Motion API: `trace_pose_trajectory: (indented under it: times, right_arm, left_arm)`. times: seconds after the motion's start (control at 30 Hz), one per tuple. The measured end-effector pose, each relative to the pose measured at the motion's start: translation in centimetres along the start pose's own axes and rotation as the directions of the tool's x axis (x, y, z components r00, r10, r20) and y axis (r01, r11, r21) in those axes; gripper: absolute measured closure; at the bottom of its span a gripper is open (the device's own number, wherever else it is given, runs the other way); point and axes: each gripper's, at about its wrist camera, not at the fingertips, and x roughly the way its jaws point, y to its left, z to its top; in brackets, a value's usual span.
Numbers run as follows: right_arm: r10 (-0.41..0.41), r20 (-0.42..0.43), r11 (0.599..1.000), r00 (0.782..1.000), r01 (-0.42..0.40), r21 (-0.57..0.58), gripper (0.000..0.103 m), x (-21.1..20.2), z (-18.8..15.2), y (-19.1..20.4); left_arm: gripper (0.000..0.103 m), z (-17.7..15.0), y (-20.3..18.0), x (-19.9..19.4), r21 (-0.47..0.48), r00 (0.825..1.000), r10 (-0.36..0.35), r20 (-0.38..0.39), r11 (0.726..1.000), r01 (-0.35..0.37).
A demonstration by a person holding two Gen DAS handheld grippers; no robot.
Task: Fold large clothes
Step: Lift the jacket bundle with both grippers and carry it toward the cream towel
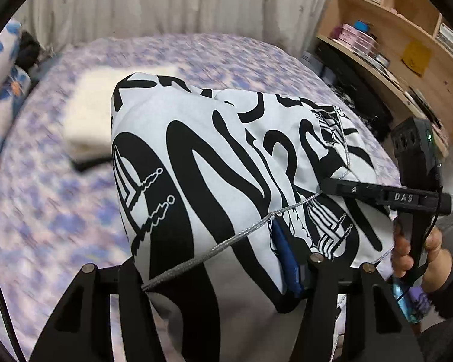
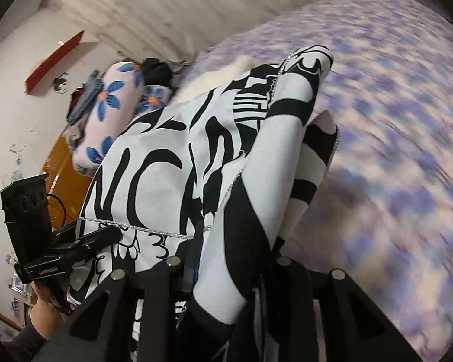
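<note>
Black fingers (image 1: 130, 307) of the left gripper (image 1: 223, 295) fill the bottom of the left wrist view, and they are pinching the garment (image 1: 202, 163), a white cloth with bold black print and a silver-trimmed hem. It hangs bunched from the jaws, lifted above the middle of the bed (image 1: 45, 211), whose lilac floral sheet is smeared with motion blur. Over at the right edge, the right gripper (image 1: 326, 188) comes in from the side, its tip biting the same hem, a hand (image 1: 419, 256) wrapped round its handle. Behind the garment, a cream folded stack (image 1: 90, 111) sits toward the far left part of the bed. A blue-flowered pillow (image 1: 3, 90) lies at the left edge, a wooden shelf (image 1: 407, 48) stands off to the right.

Now the right wrist view: right gripper (image 2: 226, 283) clamped on a thick fold of the garment (image 2: 154, 175), cloth bulging up between the close-set fingers (image 2: 160, 301). The rest drapes away above the bed (image 2: 392, 150). At lower left the left gripper (image 2: 117, 233) grips the hem, a hand (image 2: 45, 310) below it. The pillow (image 2: 114, 111) lies by the far wall.
</note>
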Motion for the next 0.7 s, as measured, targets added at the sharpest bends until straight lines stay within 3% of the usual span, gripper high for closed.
trace_pose_trajectory:
  times: [0.23,0.37,0.43,0.53,0.6,0.63,0.7]
  right_arm:
    - [0.049,0.102,0.998,0.994,-0.045,-0.039,0.077,8.2,13.1,6.2]
    - [0.064,0.149,0.998,0.987,-0.059,-0.037,0.077,14.3,19.0,6.7]
    - [0.071,0.151,0.997,0.986,-0.069,-0.017,0.077,18.2,21.5,5.9]
    - [0.038,0.1,0.999,0.994,-0.04,0.02,0.077,24.2,23.5,2.7]
    - [-0.032,0.05,0.998,0.998,0.03,0.052,0.075,27.9,23.6,0.0]
    - [-0.044,0.046,0.996,0.998,0.041,0.077,0.071,29.0,23.4,-1.3]
    - [-0.016,0.091,0.998,0.996,0.01,0.062,0.071,29.0,23.1,-2.0]
  left_arm:
    - [0.045,13.0,11.9,-0.8,0.053,0.997,0.057,0.056,0.997,-0.06]
    - [0.045,19.4,18.4,2.2,0.111,0.995,0.076,0.072,0.99,-0.084]
    - [0.043,21.9,22.2,5.1,0.103,0.996,0.056,0.068,0.993,-0.063]
    - [0.04,23.7,27.5,11.0,0.04,0.999,0.04,0.021,0.998,-0.04]
    - [0.033,23.1,30.4,16.6,-0.042,0.995,0.068,-0.069,0.997,-0.071]
    - [0.027,22.5,31.0,17.9,-0.059,0.995,0.071,-0.071,0.995,-0.075]
    - [0.026,22.0,31.4,18.4,-0.075,0.999,0.04,-0.006,0.996,-0.04]
